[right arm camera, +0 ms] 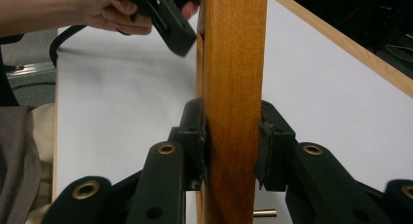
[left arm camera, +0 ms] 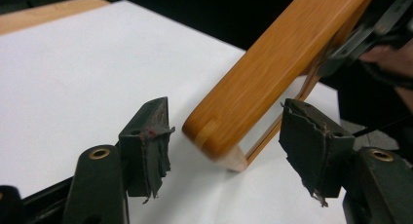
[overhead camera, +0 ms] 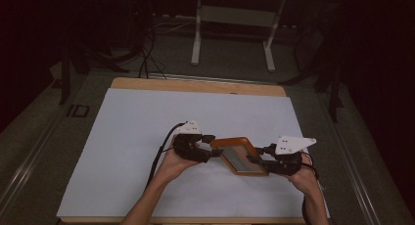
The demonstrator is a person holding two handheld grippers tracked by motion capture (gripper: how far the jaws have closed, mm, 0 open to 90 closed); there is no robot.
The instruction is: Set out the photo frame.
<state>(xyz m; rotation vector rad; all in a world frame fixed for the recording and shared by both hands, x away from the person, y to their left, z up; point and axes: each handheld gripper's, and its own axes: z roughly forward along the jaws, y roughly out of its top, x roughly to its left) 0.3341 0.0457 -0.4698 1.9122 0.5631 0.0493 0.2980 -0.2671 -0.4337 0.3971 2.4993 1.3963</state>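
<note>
A white sheet [overhead camera: 147, 151] covers the wooden table [overhead camera: 195, 84], which stands in a dim room; all positions below are given relative to the wooden frame [overhead camera: 240, 155], which sits over the near-middle of the sheet. Nearest the person, two forearms enter from the table's near edge, one on each side of the frame. The right gripper [overhead camera: 258, 160] is at the frame's right end with its jaws pressed against both faces of the wooden rail [right arm camera: 234, 87]; the grip carries the frame clear of the sheet, tilted, judging by the raised corner in the left gripper view. The left gripper [overhead camera: 211, 146] is at the frame's left end. Its jaws stand spread, one pad [left arm camera: 151, 141] on each side of the frame's corner [left arm camera: 214, 131] without touching it, so this gripper bears no load. This arrangement suggests a handover or repositioning: one side secures the item while the other frees itself to regrip. A small metal pin [right arm camera: 265, 213] shows beside the rail near the right jaws. Beyond the frame, the sheet lies bare to the table's far edge, followed by the legs of a white stand [overhead camera: 195, 34] on the dark floor.
</note>
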